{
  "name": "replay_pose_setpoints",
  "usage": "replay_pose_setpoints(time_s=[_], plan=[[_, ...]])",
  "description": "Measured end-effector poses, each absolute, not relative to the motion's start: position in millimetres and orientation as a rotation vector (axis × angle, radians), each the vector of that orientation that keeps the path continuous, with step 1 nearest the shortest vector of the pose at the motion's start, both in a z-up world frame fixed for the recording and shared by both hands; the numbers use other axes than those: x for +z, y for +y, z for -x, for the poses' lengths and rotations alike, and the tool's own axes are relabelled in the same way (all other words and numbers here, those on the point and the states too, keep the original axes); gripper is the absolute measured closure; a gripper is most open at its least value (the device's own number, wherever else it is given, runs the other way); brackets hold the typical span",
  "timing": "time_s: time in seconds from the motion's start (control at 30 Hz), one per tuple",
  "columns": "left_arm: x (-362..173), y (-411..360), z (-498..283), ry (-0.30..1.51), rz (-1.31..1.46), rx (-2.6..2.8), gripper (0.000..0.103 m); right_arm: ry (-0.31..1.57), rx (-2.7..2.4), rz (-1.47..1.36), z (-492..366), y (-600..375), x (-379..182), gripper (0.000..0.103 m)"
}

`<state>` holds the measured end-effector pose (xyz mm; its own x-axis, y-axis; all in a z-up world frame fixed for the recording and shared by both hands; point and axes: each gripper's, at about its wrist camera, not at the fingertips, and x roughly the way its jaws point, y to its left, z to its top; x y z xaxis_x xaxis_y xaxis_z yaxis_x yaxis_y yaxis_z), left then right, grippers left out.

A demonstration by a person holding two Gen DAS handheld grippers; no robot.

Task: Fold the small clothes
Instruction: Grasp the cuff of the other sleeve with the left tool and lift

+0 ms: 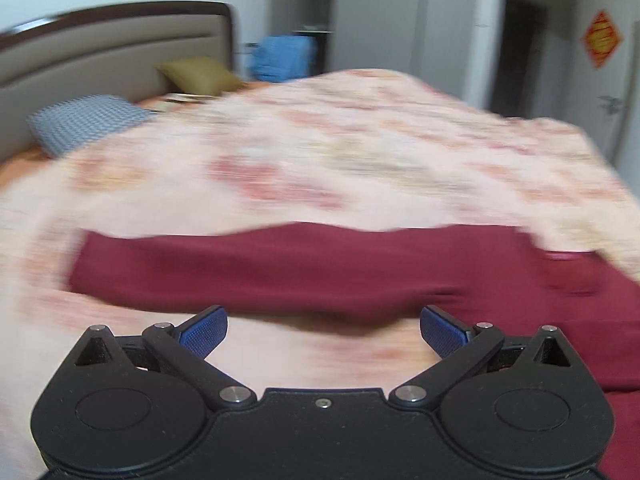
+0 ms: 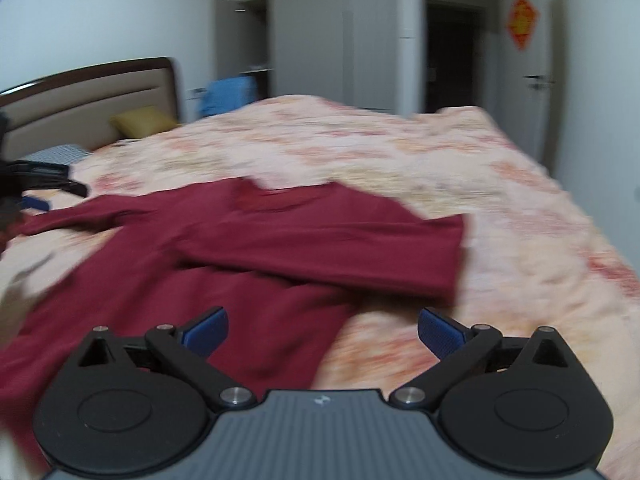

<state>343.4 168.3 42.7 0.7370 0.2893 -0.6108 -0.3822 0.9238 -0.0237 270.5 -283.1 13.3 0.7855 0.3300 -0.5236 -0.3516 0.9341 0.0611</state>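
Observation:
A dark red long-sleeved top (image 2: 248, 248) lies spread on the bed, its right sleeve stretched out sideways (image 2: 360, 248). In the left wrist view its left sleeve (image 1: 280, 268) crosses the frame just ahead of the fingers. My left gripper (image 1: 323, 330) is open and empty, a little short of that sleeve. It also shows at the left edge of the right wrist view (image 2: 36, 196), by the sleeve's end. My right gripper (image 2: 323, 330) is open and empty, above the top's lower right edge. Both views are blurred.
The bed has a pink floral cover (image 2: 460, 168) and a padded headboard (image 1: 112, 48). A checked pillow (image 1: 84, 122) and an olive cushion (image 1: 198, 74) lie at its head. Blue cloth (image 1: 282, 58) hangs beyond the bed. A wardrobe and a dark doorway (image 2: 452, 52) stand behind.

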Motion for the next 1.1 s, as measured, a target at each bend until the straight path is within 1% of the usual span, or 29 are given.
replay_pose_setpoints(time_s=[0.13, 0.33, 0.53, 0.57, 0.6, 0.63, 0.7, 0.73, 0.77, 0.8, 0.83, 0.87, 0.97, 1.1], plan=[[38.1, 242.8, -323.0, 0.677, 0.181, 0.503, 0.0, 0.592, 0.519, 0.007, -246.3, -243.2, 10.5, 0.0], [7.3, 334.0, -319.2, 0.695, 0.278, 0.651, 0.001, 0.656, 0.602, 0.056, -234.9, -180.3, -6.3, 0.0], [-13.9, 380.8, -331.5, 0.668, 0.349, 0.695, 0.001, 0.714, 0.62, 0.006, -244.7, -154.7, -17.4, 0.0], [-14.5, 382.9, -332.6, 0.647, 0.35, 0.709, 0.003, 0.719, 0.616, 0.005, -245.3, -154.0, -18.6, 0.0], [-15.4, 384.4, -333.9, 0.624, 0.345, 0.721, 0.01, 0.722, 0.61, 0.006, -245.9, -153.5, -20.0, 0.0], [-16.4, 384.6, -335.6, 0.606, 0.342, 0.733, 0.014, 0.724, 0.606, 0.007, -247.0, -152.9, -20.3, 0.0], [-17.3, 386.7, -336.0, 0.589, 0.347, 0.746, 0.034, 0.725, 0.606, 0.007, -249.3, -152.3, -21.1, 0.0], [-17.0, 386.4, -336.5, 0.58, 0.348, 0.74, 0.042, 0.726, 0.604, 0.006, -250.9, -152.0, -21.4, 0.0], [-16.3, 385.4, -336.6, 0.568, 0.347, 0.729, 0.061, 0.726, 0.601, 0.003, -251.8, -152.2, -21.2, 0.0], [-15.3, 384.0, -337.5, 0.563, 0.345, 0.714, 0.077, 0.727, 0.598, -0.001, -253.2, -152.2, -21.8, 0.0], [-13.7, 381.6, -339.3, 0.566, 0.332, 0.703, 0.085, 0.728, 0.594, -0.006, -254.7, -152.5, -22.3, 0.0], [-11.5, 378.1, -342.2, 0.577, 0.311, 0.69, 0.095, 0.729, 0.587, -0.01, -255.4, -153.4, -22.5, 0.0], [2.3, 364.6, -347.7, 0.565, 0.25, 0.661, 0.096, 0.718, 0.566, -0.016, -256.0, -157.1, -21.9, 0.0], [40.6, 344.3, -351.8, 0.484, 0.243, 0.604, 0.096, 0.702, 0.538, -0.042, -259.5, -167.9, -18.7, 0.0]])
